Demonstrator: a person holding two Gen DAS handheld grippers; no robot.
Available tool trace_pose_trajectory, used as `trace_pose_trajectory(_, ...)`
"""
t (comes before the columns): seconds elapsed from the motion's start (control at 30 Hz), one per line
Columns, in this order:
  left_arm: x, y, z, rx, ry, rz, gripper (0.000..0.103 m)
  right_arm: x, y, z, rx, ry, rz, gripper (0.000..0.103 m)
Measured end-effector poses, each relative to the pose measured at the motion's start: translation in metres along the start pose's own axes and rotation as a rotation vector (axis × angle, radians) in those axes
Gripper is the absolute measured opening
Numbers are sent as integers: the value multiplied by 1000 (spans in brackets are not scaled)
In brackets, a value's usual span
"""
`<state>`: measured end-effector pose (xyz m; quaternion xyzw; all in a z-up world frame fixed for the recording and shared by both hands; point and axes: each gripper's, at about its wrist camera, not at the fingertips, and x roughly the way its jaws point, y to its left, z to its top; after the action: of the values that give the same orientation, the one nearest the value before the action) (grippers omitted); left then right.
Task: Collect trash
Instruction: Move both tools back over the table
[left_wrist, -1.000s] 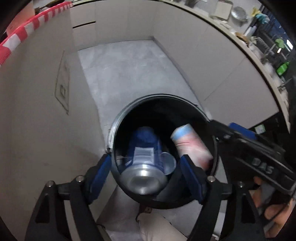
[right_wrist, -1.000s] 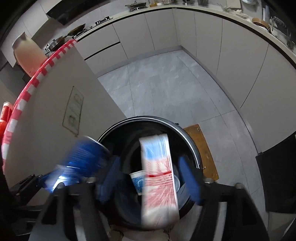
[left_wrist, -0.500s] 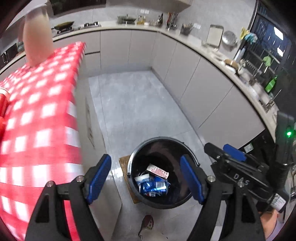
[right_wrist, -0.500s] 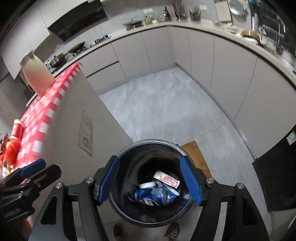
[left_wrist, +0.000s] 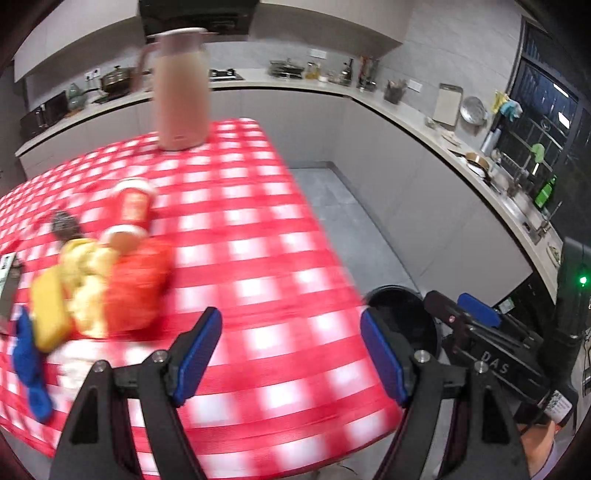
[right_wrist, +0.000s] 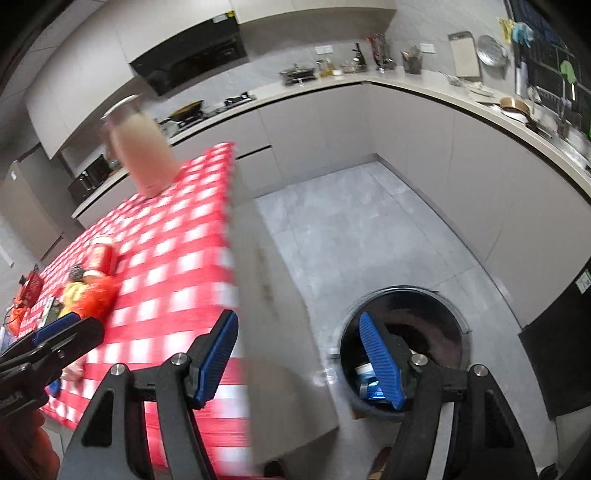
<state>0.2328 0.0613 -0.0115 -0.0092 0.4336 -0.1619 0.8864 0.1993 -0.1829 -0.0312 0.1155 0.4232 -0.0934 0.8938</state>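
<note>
My left gripper (left_wrist: 291, 354) is open and empty above the near edge of the red checked table (left_wrist: 258, 229). My right gripper (right_wrist: 297, 360) is open and empty, over the gap between the table's side and the black trash bin (right_wrist: 443, 295) on the floor. The bin holds a blue can (right_wrist: 371, 393) and a cup, partly hidden by my right finger. The bin's rim also shows in the left wrist view (left_wrist: 402, 295). A blurred pile of trash lies at the table's left: an orange-red bag (left_wrist: 136, 284), yellow wrappers (left_wrist: 51, 314), a blue wrapper (left_wrist: 29, 369) and a tipped red paper cup (left_wrist: 131, 206).
A tall beige thermos jug (left_wrist: 181, 92) stands at the table's far edge. A kitchen counter (right_wrist: 480, 99) with utensils runs round the room behind grey cabinets. Grey tiled floor (right_wrist: 351, 229) lies between table and cabinets. The right gripper's body (left_wrist: 480, 339) shows beside the bin.
Both grippers let the blue can and the red-white carton fall into the bin, then rose and swung left. The table top and its trash pile have come into view.
</note>
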Motion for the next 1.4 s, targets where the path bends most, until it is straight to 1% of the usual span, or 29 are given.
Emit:
trace_pose_trajectory(0.03, -3, 6, -1, 2, -1, 6, 79, 1, 13, -3, 2, -3, 7, 70)
trace_pose_trajectory(0.13, -13, 40, -4, 4, -10, 33, 79, 6, 56, -11, 0, -8, 29, 70)
trace_pose_trajectory(0.17, -17, 54, -5, -4, -9, 38, 79, 8, 76, -14, -9, -8, 37, 70)
trace_pose_trajectory(0.23, -23, 72, -7, -16, -8, 45, 79, 10, 100, -19, -20, -3, 51, 70)
trace_pose_trajectory(0.27, -26, 80, -7, -21, -7, 61, 79, 11, 116, -21, -28, -1, 61, 70)
trace_pose_trajectory(0.37, -35, 104, -8, -48, -10, 77, 79, 12, 149, -23, -58, 11, 87, 70)
trace_pose_trajectory(0.47, -40, 126, -9, -97, -14, 83, 79, 15, 175, -21, -104, 22, 106, 70)
trace_pose_trajectory(0.57, -39, 144, -10, -134, -20, 109, 79, 20, 197, -16, -152, 27, 141, 70)
trace_pose_trajectory(0.63, -39, 157, -10, -151, -23, 133, 79, 24, 207, -15, -177, 24, 159, 70)
trace_pose_trajectory(0.7, -39, 166, -10, -179, -20, 147, 79, 28, 216, -12, -203, 23, 173, 70)
trace_pose_trajectory(0.8, -38, 173, -10, -189, -18, 187, 79, 35, 226, -11, -215, 33, 208, 70)
trace_pose_trajectory(0.9, -41, 181, -12, -208, -20, 207, 79, 39, 235, -10, -239, 35, 219, 70)
trace_pose_trajectory(1.1, -48, 203, -13, -214, -25, 250, 80, 45, 251, -4, -239, 45, 242, 70)
trace_pose_trajectory(1.27, -47, 227, -9, -204, -35, 244, 81, 48, 273, -2, -247, 26, 237, 71)
trace_pose_trajectory(1.4, -44, 251, -4, -189, -31, 235, 81, 57, 293, -1, -222, 23, 217, 71)
